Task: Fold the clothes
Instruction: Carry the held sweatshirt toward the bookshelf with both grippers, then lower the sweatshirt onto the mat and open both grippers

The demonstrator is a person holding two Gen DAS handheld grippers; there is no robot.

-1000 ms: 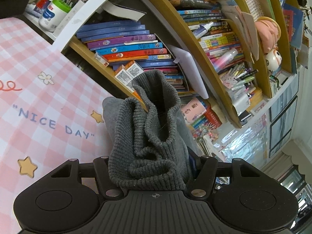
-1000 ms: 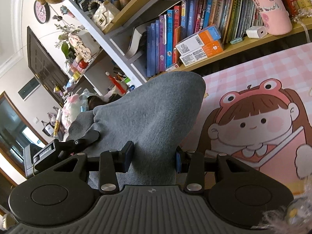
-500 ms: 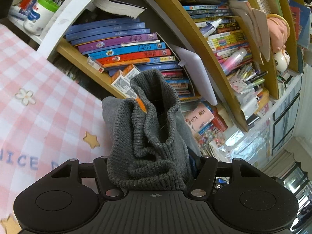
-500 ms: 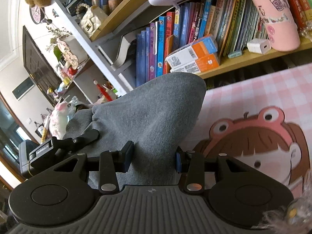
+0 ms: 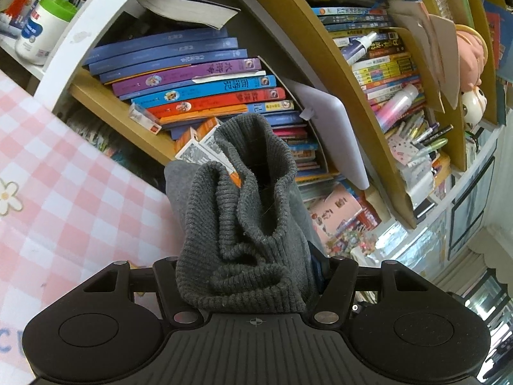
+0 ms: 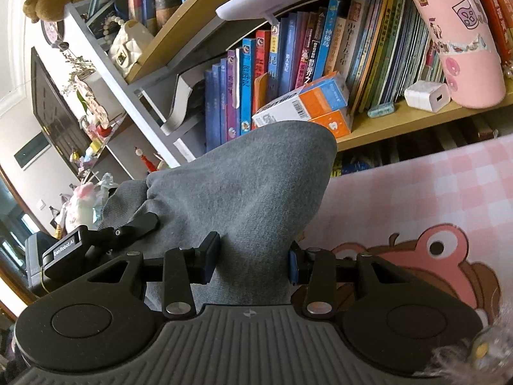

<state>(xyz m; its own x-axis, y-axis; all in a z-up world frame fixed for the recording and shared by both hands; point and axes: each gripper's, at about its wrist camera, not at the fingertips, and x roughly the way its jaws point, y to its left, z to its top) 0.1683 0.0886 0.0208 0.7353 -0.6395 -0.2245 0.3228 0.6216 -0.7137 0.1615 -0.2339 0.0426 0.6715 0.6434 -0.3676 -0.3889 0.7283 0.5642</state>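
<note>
Since the earlier frames, both views have been carried toward the bookshelf (image 5: 320, 64): the "NICE DAY" lettering has slid almost out of the left wrist view, and less of the cartoon girl print is seen in the right wrist view. The grey sweater (image 5: 243, 224) is held bunched between the jaws of the left gripper (image 5: 253, 276), its ribbed hem piled up and standing above the fingers, over the pink checked tablecloth (image 5: 64, 192). In the right wrist view a smooth fold of the same sweater (image 6: 243, 192) is clamped by the right gripper (image 6: 253, 260), rising in a rounded peak before the row of books (image 6: 288, 64). The left gripper's body is seen at the left edge of that view, closed on the cloth. The left gripper's fingertips are covered by the knit. The rest of the garment is cut off below both cameras, so how it hangs cannot be told; it is probably stretched between the two grippers. The tablecloth print is partly hidden behind the right gripper.
</note>
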